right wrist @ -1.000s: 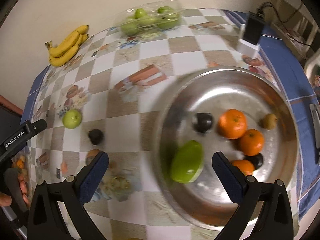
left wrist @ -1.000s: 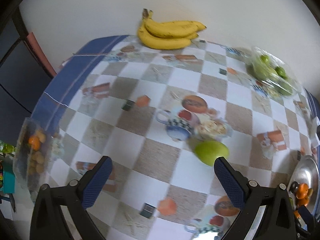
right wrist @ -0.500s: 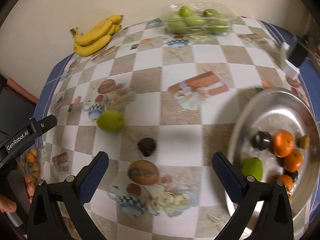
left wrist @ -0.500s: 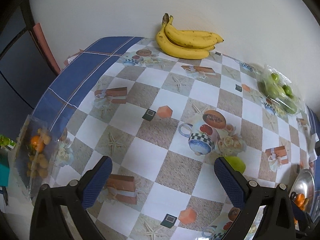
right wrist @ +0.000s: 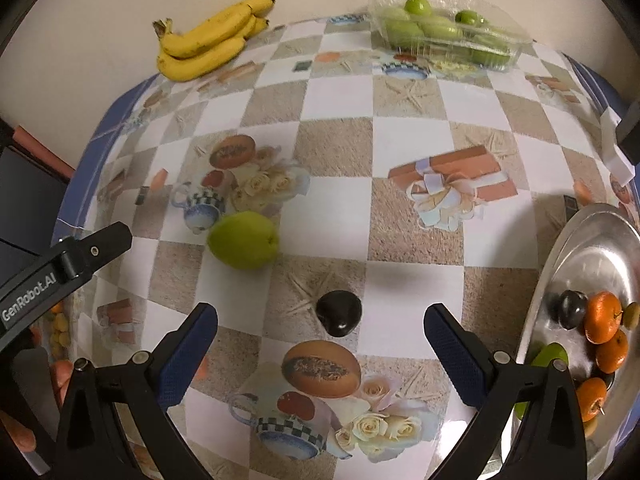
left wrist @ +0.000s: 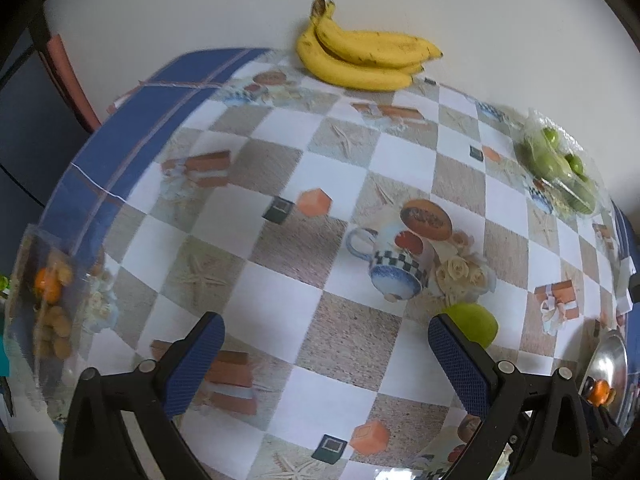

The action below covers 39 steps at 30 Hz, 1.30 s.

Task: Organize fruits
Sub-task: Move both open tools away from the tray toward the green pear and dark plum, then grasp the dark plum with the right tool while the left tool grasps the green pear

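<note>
Fruit lies scattered: in the right wrist view a green apple (right wrist: 243, 239) sits left of centre on the surface (right wrist: 332, 152), a dark plum (right wrist: 339, 313) lies between the fingers of the right gripper (right wrist: 321, 344), whose jaws are spread wide and empty. Bananas (right wrist: 208, 42) occupy the upper left, a steel plate (right wrist: 576, 264) with oranges (right wrist: 603, 316) the right edge. Left gripper (left wrist: 326, 356) likewise wide and empty, the apple just beyond its right finger.

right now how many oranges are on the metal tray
4 visible on the metal tray: one beside the dark plum, one just below it, two nearer the camera. Others may be hidden.
</note>
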Each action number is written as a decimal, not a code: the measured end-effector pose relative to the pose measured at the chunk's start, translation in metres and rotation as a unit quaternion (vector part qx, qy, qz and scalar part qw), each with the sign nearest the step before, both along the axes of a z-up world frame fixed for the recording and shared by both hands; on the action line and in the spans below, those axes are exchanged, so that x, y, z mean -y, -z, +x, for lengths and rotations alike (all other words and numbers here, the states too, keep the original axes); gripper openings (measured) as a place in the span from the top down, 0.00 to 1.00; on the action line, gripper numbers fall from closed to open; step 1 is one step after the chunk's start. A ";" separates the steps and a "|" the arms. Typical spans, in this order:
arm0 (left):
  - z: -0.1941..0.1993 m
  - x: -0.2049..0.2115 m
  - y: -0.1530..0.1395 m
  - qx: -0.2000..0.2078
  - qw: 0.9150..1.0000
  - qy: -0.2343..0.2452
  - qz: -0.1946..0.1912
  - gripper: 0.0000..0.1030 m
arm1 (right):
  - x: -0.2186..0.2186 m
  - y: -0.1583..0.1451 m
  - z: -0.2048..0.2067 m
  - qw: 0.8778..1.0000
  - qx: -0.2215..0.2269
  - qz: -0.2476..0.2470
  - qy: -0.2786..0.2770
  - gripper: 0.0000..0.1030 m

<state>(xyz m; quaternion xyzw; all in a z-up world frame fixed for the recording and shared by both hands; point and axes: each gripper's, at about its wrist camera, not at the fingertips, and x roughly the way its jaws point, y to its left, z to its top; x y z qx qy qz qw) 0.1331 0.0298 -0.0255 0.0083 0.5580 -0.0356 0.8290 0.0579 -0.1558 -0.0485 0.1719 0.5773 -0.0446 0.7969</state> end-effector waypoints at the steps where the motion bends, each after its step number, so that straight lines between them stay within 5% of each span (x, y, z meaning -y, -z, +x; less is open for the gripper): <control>1: 0.001 0.002 0.004 -0.007 1.000 0.002 0.000 0.00 | 0.001 0.002 0.001 1.000 -0.003 0.000 0.001 0.00; 11: 0.002 0.011 0.027 -0.036 0.999 0.001 0.004 0.00 | 0.006 0.019 0.004 1.000 -0.015 -0.022 -0.005 0.02; 19: 0.002 0.012 0.026 -0.034 0.999 0.001 0.004 0.00 | 0.004 0.021 0.005 1.000 -0.016 -0.021 -0.012 0.43; 28: 0.002 0.015 0.027 -0.037 0.999 0.004 0.004 0.00 | 0.003 0.022 0.006 1.000 -0.016 -0.014 -0.012 0.72; 39: 0.004 0.015 0.028 -0.033 0.999 0.004 -0.012 0.00 | 0.004 0.014 0.004 1.000 -0.006 -0.016 -0.008 0.73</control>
